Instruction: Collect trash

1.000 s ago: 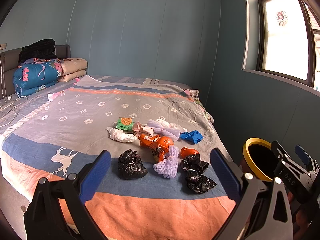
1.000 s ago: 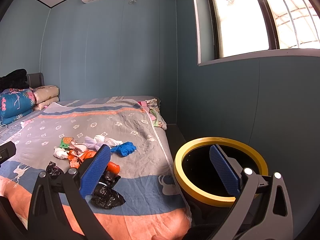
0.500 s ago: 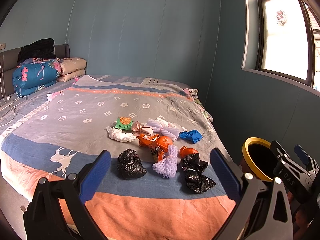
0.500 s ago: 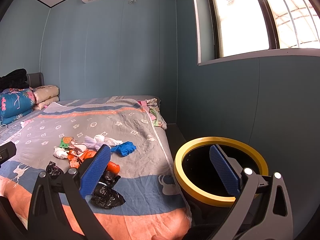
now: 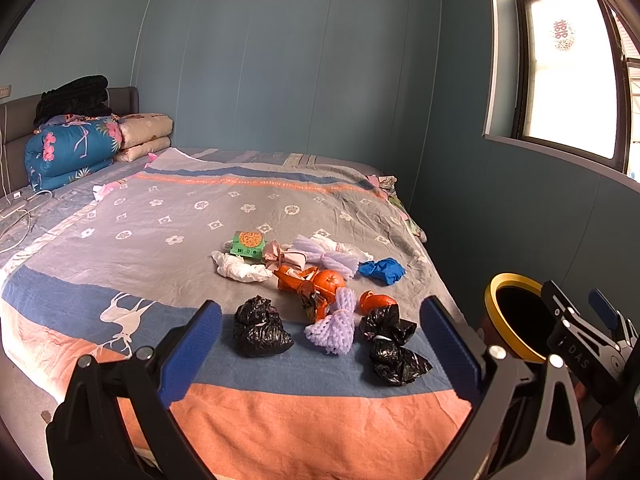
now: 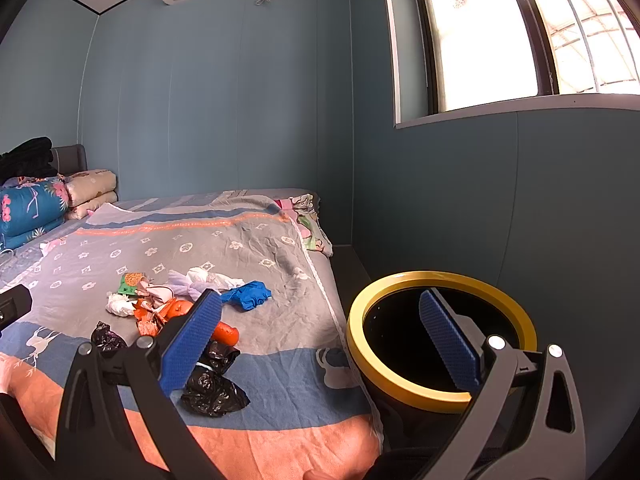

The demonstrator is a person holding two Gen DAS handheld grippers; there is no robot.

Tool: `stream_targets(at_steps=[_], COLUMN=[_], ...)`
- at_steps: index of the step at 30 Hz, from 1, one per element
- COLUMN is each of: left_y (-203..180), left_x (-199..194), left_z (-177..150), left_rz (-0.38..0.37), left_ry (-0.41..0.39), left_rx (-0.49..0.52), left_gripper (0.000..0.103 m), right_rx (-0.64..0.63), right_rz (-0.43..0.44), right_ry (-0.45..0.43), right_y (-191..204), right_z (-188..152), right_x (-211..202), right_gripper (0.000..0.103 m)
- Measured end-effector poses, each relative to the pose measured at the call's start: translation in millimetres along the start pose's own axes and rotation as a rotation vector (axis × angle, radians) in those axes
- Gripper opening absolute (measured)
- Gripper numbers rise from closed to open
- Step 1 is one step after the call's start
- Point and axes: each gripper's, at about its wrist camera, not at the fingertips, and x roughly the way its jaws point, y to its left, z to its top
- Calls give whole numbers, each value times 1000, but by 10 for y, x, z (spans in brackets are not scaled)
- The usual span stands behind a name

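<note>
A blue-walled bedroom is filling both views, with a bed under a grey, blue and orange patterned cover taking up the middle and left of each frame and a bright window sitting in the upper right. The trash is lying in a loose cluster on the cover, in the centre of the left wrist view: two crumpled black bags nearest the camera, a purple foam net between them, an orange and orange wrappers just behind, a white tissue wad and a green packet farther back, and a blue glove toward the right. A black bin with a yellow rim is standing beside the bed, at the lower right of the right wrist view and at the right edge of the left wrist view. The left gripper is hovering at the bottom of its frame, its jaws spread wide and holding nothing, framing the black bags. The right gripper is likewise gaping wide and empty, one blue pad lying over the bin's mouth in the frame, the other over the trash on the bed.
</note>
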Motion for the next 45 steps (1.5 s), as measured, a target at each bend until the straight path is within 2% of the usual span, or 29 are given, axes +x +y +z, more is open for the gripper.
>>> stream_targets(at_steps=[41, 45], left_y=[43, 101], left_x=[79, 166], left_z=[-39, -51], left_rz=[0, 6], left_ry=[37, 70], left_rx=[-17, -19], left_gripper=[96, 96], right_rx=[11, 15], right_rz=[3, 15], right_ry=[34, 58], right_y=[-16, -24], right_z=[4, 19], right_x=[56, 113], right_gripper=[95, 95])
